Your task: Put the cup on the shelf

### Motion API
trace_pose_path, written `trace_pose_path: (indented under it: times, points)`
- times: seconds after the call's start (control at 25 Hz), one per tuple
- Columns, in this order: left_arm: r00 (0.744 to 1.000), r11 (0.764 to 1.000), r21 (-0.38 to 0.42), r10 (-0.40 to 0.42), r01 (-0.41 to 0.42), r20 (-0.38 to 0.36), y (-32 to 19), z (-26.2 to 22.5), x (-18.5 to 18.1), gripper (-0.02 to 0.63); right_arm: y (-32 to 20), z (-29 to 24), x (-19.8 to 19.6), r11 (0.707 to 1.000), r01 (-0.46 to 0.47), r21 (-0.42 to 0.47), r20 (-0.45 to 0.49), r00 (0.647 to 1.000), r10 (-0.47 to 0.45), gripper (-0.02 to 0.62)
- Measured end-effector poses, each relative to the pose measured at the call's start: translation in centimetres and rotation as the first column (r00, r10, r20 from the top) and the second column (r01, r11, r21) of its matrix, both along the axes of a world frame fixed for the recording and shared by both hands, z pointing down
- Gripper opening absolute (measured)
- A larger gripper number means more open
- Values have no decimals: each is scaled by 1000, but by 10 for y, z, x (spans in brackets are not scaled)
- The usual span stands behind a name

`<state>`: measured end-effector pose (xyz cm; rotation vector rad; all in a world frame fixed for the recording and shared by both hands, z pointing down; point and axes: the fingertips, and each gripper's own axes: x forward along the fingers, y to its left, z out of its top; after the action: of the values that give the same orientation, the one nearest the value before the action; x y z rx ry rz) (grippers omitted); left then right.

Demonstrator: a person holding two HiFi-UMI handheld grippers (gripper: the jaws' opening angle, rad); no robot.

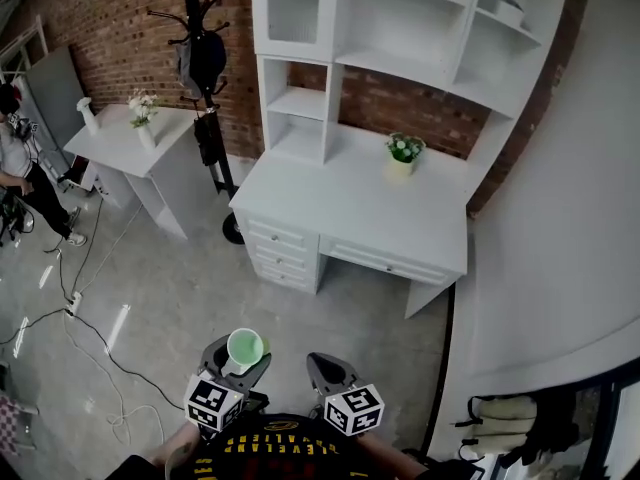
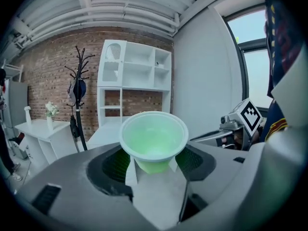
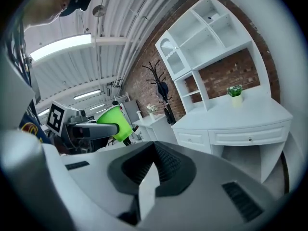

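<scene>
A light green plastic cup (image 1: 245, 348) stands upright between the jaws of my left gripper (image 1: 238, 360), which is shut on it near its base. Seen from the left gripper view, the cup (image 2: 154, 138) fills the middle, its mouth facing up, with the left gripper (image 2: 153, 160) clamped below its rim. My right gripper (image 1: 330, 370) hangs beside it, shut and empty. In the right gripper view the cup (image 3: 115, 121) shows at the left. The white shelf unit (image 1: 400, 28) rises on a white desk (image 1: 340, 208) some way ahead across the floor.
A small potted plant (image 1: 404, 153) sits on the desk. A black coat rack (image 1: 205, 58) stands left of the desk, then a white side table (image 1: 120, 153) with vases. A person (image 1: 20, 168) stands far left. Cables (image 1: 90, 328) lie on the floor. A white wall (image 1: 560, 248) is at the right.
</scene>
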<state>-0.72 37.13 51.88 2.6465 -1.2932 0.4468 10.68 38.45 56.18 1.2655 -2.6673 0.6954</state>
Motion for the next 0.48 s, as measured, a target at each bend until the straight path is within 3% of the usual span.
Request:
trace_pose_path:
  times: [0.12,0.24,0.32,0.48]
  points:
    - [1000,1000,23,14,-15,19,3,-3,30,295,0,2,27,1000,-12,-8,11,1000,12,3]
    - [1000,1000,-6,4,-4,-26,7,0,53,295,2,11,50,999,-23,-38,36,999,25,3]
    - [998,999,-37,-19,17,-54,11,4,56,295,5,19,58,997,-21,-68,52,998,25,3]
    - [997,996,-67,-64,61,-42,8,13,44,295,-1,27,57,996,-2,-92,59,998,7,3]
